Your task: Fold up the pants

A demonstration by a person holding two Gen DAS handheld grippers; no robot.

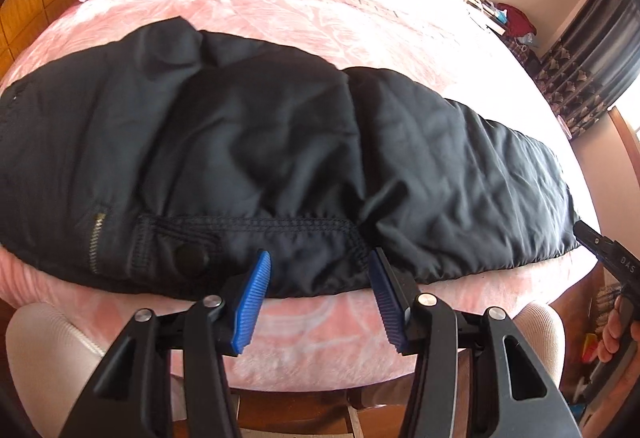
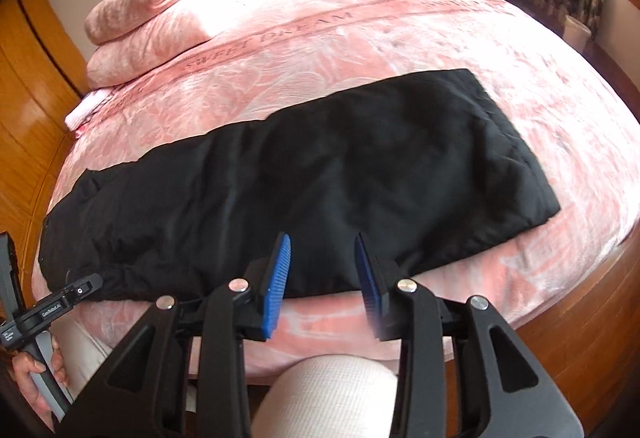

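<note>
Spreading across nearly the whole room, the bed (image 2: pixel 360 37) wears a pink plush cover printed with "SWEET DREAM", and a folded pink quilt (image 2: pixel 160 9) is heaped at its ten o'clock corner. Wooden panelling (image 2: pixel 28 85) runs along the nine o'clock side, and a dark patterned curtain (image 1: pixel 592 69) hangs at about two o'clock.

The black pants (image 2: pixel 300 177) lie flat along the near edge of the bed, doubled leg on leg into one long band. The waist end, with its dark snap button (image 1: pixel 192 258) and a short metal zipper (image 1: pixel 95 242), sits toward eight o'clock in the left wrist view; the hem end reaches toward three o'clock in the right wrist view.

The left gripper (image 1: pixel 318 298) hangs over the near edge by the waistband, its blue fingers (image 1: pixel 252 302) released, standing apart with only bed cover and cloth edge seen past them, nothing pinched. The right gripper (image 2: pixel 326 286) hangs over the same edge further along the leg, its fingers (image 2: pixel 276 286) likewise released and gripping nothing, the tips just in front of the fabric. A hand (image 2: pixel 36 378) wraps the left gripper's handle at seven o'clock in the right wrist view.
</note>
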